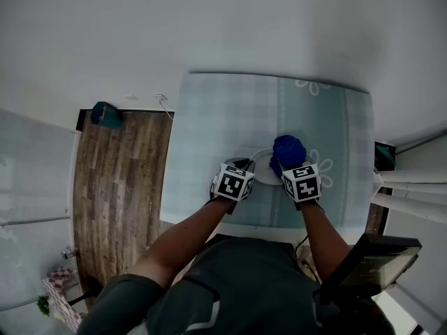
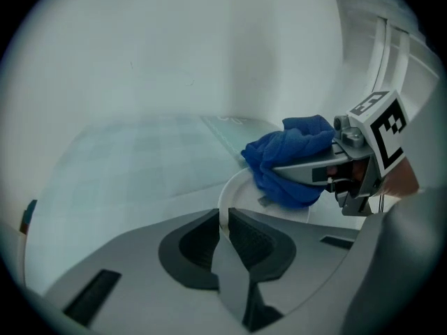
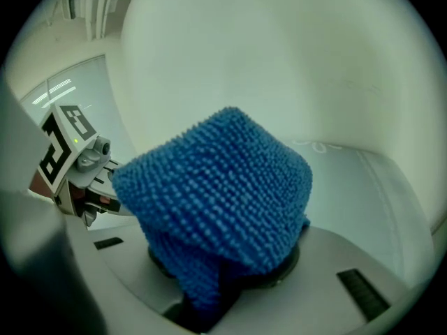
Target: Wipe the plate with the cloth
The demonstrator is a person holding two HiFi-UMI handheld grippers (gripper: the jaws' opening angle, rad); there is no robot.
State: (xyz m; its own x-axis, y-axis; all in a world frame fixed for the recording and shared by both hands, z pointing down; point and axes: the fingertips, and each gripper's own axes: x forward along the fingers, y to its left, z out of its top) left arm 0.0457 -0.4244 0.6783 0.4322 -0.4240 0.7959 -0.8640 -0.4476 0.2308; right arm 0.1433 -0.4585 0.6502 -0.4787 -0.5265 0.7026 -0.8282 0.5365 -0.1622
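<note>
Wiping | left gripper jaws pinch plate rim | right gripper jaws clamp cloth | next, likely: sweep across plate

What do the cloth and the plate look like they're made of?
The cloth is blue and matte, covered all over in small raised nubs, so probably microfibre or chenille. The plate is white and smooth with a thin raised rim; it could be ceramic or melamine, and the look does not settle which.
</note>
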